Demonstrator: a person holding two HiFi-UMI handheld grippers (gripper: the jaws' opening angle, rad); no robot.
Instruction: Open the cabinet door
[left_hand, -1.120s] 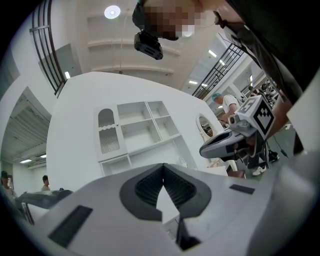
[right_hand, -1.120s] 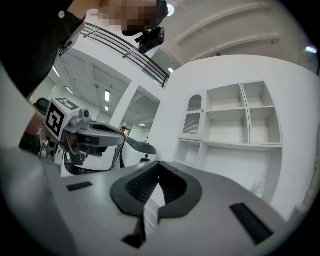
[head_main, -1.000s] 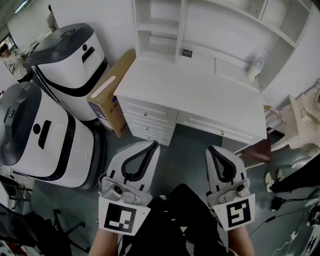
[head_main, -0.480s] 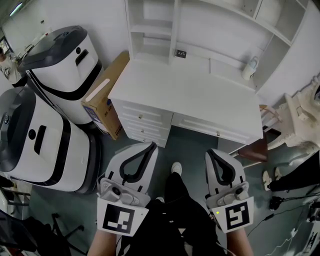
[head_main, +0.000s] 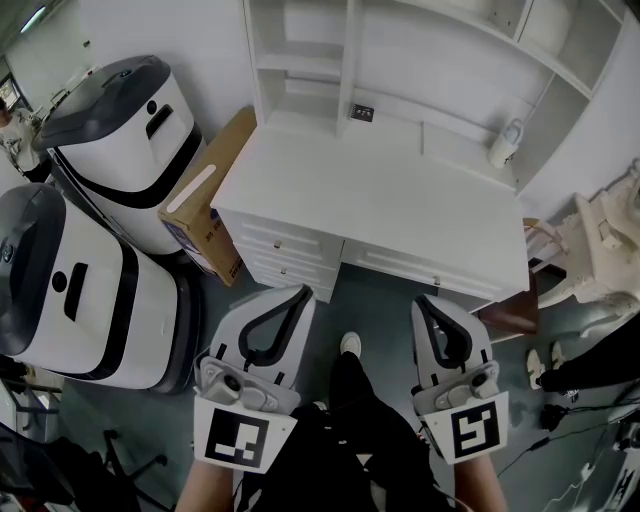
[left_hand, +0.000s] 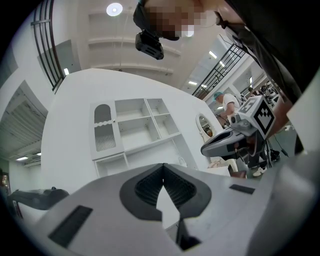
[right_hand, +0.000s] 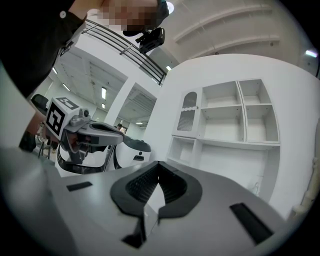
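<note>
Since the earlier frame we are a step closer to the white counter. A shoe now shows on the floor between the two tools, and the counter's front edge sits nearer in the head view. Both tools keep their place ahead of our body.

The left tongs are clenched on nothing, their pads meeting with only the room behind them. The right tongs are likewise closed and empty. We judge this to be the approach, with the opening itself not yet begun.

The cabinet door is, as far as we can tell, the arched, slatted panel at the upper left of the shelf unit standing on the counter. It is shut and well apart from both tongs. Next we need to close that gap, part one pair of tongs, and find an edge or knob to pull; no handle is clear from here.

The counter is nearly bare, carrying only a small bottle at its right rear. Drawers sit under it. A cardboard box leans at its left end, beside two large white-and-grey machines.
</note>
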